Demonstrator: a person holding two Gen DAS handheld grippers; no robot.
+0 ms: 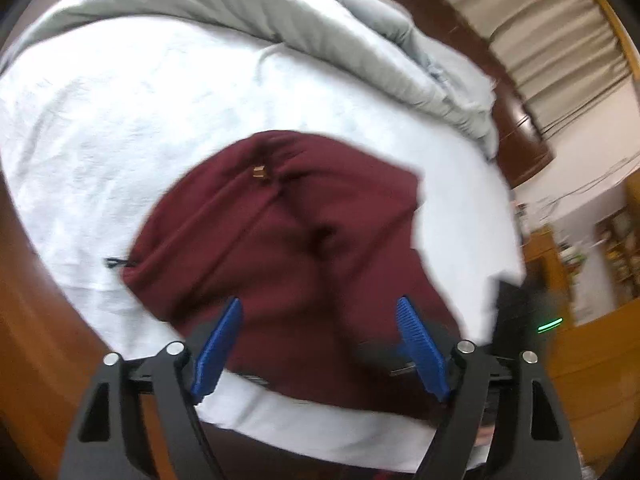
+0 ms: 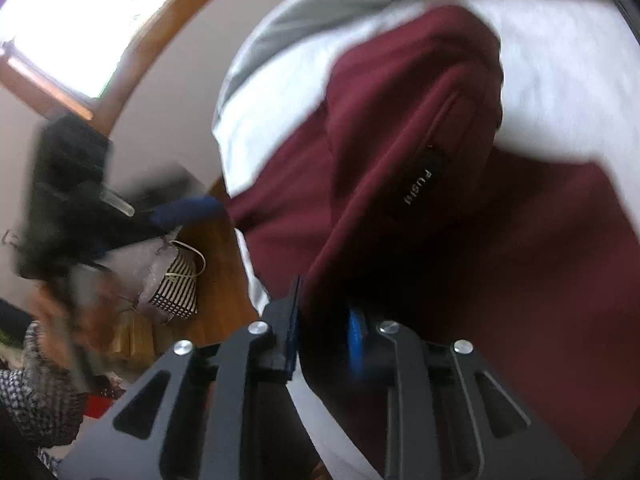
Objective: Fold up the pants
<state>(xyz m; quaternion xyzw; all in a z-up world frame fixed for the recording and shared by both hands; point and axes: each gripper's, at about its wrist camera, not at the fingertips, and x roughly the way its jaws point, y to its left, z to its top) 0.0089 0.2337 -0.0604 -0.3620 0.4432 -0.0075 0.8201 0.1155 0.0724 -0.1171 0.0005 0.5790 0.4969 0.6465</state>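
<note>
Dark red pants (image 1: 288, 240) lie partly folded on a white bed sheet (image 1: 120, 120). My left gripper (image 1: 320, 320) hovers above their near part, blue fingers (image 1: 218, 354) spread wide and empty. In the right wrist view the pants (image 2: 420, 140) fill the frame, a black label (image 2: 420, 188) showing on a raised fold. My right gripper (image 2: 326, 320) is shut on a fold of the pants, cloth pinched between the blue pads (image 2: 356, 340). The left gripper shows blurred at the left of that view (image 2: 180, 208).
A grey-blue duvet (image 1: 320, 28) is bunched along the far side of the bed. A dark wooden headboard (image 1: 500, 92) and curtains stand at the right. Wooden floor (image 2: 216, 264), a striped bag (image 2: 176, 288) and heaped clothes lie beside the bed.
</note>
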